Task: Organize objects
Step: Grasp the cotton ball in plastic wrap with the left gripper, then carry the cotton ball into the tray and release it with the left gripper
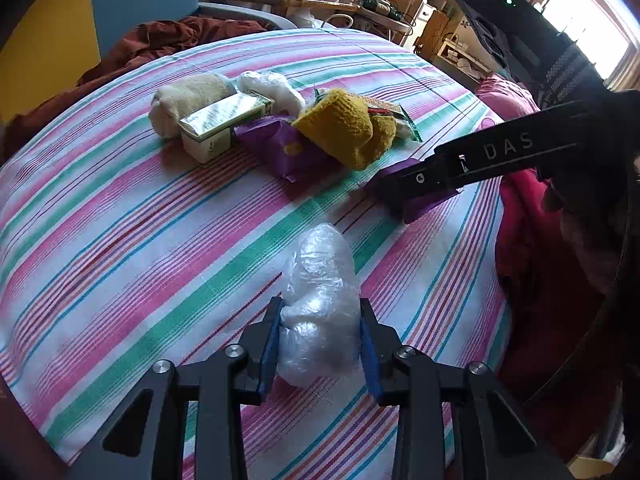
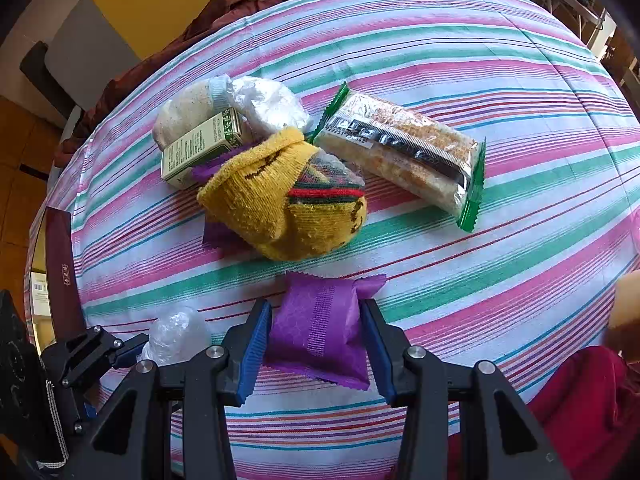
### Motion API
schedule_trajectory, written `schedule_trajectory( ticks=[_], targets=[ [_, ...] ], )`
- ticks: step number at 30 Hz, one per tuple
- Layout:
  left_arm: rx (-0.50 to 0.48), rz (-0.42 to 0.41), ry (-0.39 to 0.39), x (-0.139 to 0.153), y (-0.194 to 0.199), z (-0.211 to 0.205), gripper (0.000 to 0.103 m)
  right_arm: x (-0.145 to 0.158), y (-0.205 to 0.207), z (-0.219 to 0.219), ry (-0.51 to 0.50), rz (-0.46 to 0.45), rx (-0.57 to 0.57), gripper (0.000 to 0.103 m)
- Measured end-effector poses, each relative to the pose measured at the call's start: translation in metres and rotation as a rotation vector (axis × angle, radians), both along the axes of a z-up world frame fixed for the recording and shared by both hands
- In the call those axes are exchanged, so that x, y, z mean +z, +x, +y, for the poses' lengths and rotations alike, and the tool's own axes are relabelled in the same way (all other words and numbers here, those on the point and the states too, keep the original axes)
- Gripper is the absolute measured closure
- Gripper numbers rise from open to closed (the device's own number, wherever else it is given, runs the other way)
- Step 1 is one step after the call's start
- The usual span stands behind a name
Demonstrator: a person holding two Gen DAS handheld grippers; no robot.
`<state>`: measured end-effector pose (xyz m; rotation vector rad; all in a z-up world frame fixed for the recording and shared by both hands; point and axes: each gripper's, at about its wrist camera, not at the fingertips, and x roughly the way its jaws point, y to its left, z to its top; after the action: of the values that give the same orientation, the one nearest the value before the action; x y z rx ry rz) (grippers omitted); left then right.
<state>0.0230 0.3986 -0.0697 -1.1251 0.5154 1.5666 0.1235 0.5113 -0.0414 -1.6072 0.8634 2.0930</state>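
Note:
My left gripper [image 1: 320,314] is shut on a crumpled clear plastic bundle [image 1: 320,276], its blue pads pressing both sides, low over the striped tablecloth [image 1: 120,240]. In the right wrist view, my right gripper [image 2: 316,312] is shut on a purple packet [image 2: 320,328] just above the cloth. That view also has the left gripper [image 2: 132,350] with the plastic bundle [image 2: 176,332] at lower left. In the left wrist view, the right gripper [image 1: 404,194] reaches in from the right with the purple packet [image 1: 426,204]. Beyond it lies a pile around a yellow sock [image 2: 272,200].
The pile holds a green-and-white box [image 2: 200,148], a beige roll [image 2: 184,116], a white plastic bag [image 2: 268,108], a green-ended snack pack [image 2: 404,156] and a second purple packet [image 1: 280,148]. A brown cloth [image 1: 160,40] lies at the far edge, a red cloth [image 2: 580,392] at the near right.

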Motion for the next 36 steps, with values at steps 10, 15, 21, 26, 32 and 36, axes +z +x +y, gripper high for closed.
schedule_trajectory(
  ticks=[10, 15, 21, 26, 32, 36],
  targets=[
    [0.138, -0.002, 0.065, 0.004, 0.012, -0.048, 0.068, -0.009, -0.007, -0.007, -0.02, -0.022, 0.047, 0.057],
    [0.189, -0.004, 0.108, 0.02, 0.013, -0.086, 0.068, -0.008, -0.012, -0.018, -0.052, 0.001, 0.115, 0.058],
    [0.33, 0.011, 0.198, 0.057, -0.007, -0.139, 0.068, -0.011, -0.019, -0.024, -0.058, -0.003, 0.124, 0.058],
    [0.504, 0.082, 0.223, 0.077, -0.04, -0.199, 0.068, -0.015, -0.021, -0.022, -0.038, -0.015, 0.121, 0.058],
    [0.779, 0.135, 0.141, 0.07, -0.098, -0.283, 0.067, -0.016, -0.025, -0.034, -0.034, -0.017, 0.136, 0.058],
    [0.915, 0.144, 0.046, 0.051, -0.13, -0.323, 0.067, -0.018, -0.026, -0.044, 0.022, -0.002, 0.122, 0.058]
  ],
)
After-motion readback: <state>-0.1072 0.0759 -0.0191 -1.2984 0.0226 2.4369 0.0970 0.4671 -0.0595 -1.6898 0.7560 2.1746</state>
